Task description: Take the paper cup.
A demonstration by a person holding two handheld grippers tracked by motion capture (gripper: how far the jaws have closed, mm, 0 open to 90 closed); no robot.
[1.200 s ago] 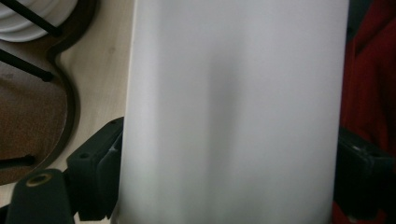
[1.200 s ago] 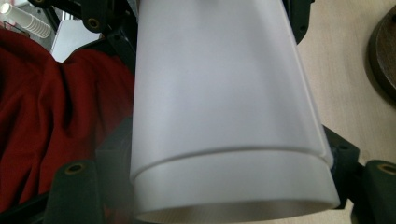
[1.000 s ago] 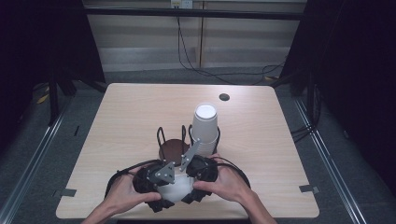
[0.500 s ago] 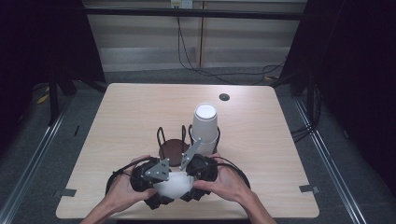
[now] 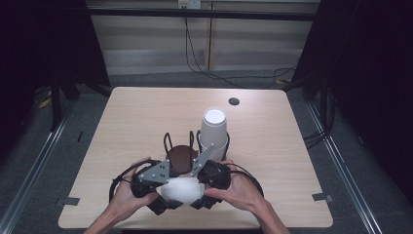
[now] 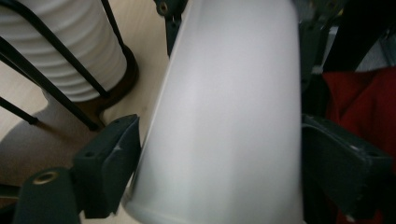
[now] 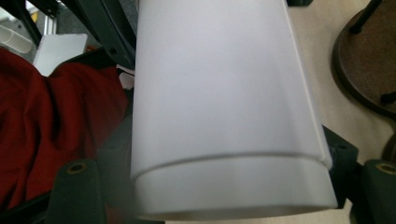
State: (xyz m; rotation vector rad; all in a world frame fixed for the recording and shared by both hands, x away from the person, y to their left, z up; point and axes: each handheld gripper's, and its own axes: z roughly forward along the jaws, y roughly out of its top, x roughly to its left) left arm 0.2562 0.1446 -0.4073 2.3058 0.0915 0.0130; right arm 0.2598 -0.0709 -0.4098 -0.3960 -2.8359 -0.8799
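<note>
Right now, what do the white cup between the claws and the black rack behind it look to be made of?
The white cup looks like paper or thin matte plastic: smooth, dull, with a stepped band near its rim. The black rack looks like thin painted metal wire on a dark brown, possibly wooden, base.

My hands cover most of the white cup (image 5: 181, 191) on the worktop (image 5: 122, 122); up close its top and base get cropped.
</note>
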